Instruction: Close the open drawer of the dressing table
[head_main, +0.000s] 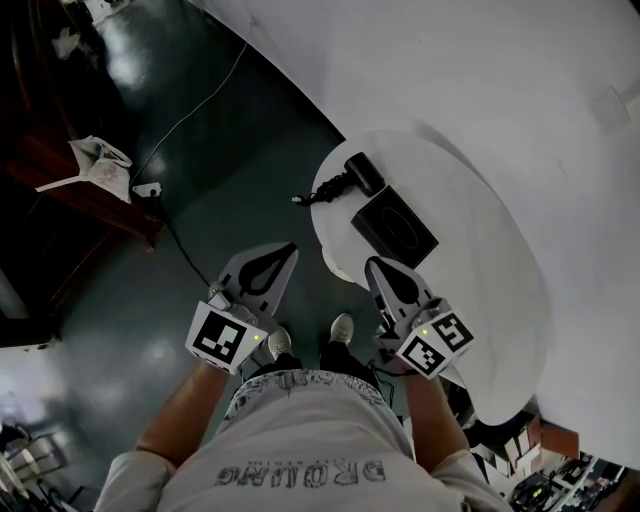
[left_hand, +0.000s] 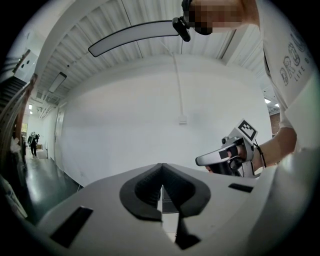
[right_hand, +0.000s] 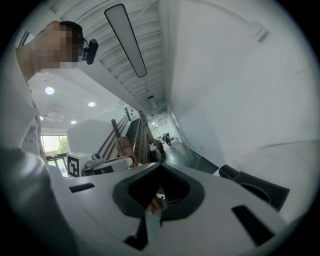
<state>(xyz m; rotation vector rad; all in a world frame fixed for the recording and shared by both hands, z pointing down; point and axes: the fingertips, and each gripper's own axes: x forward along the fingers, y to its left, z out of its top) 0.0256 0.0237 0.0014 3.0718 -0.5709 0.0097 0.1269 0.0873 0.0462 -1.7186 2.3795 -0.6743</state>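
Observation:
The white dressing table (head_main: 480, 270) with a rounded top stands at the right in the head view; no open drawer shows in any view. My right gripper (head_main: 378, 266) hovers at the table's near left edge, jaws together and holding nothing. My left gripper (head_main: 276, 256) is held over the dark floor to the table's left, shut and empty. In the left gripper view the left gripper (left_hand: 161, 168) points level at a white wall, with the right gripper (left_hand: 225, 157) beside it. The right gripper view shows the right gripper (right_hand: 161, 166) pointing along the table top (right_hand: 292, 155).
A black square box (head_main: 395, 226) and a black cylinder-shaped device (head_main: 362, 172) lie on the table top. A thin cable (head_main: 200, 100) runs across the dark floor. Dark wooden furniture (head_main: 95, 200) with crumpled white paper (head_main: 97, 165) stands at the left. My shoes (head_main: 340, 327) are beneath the grippers.

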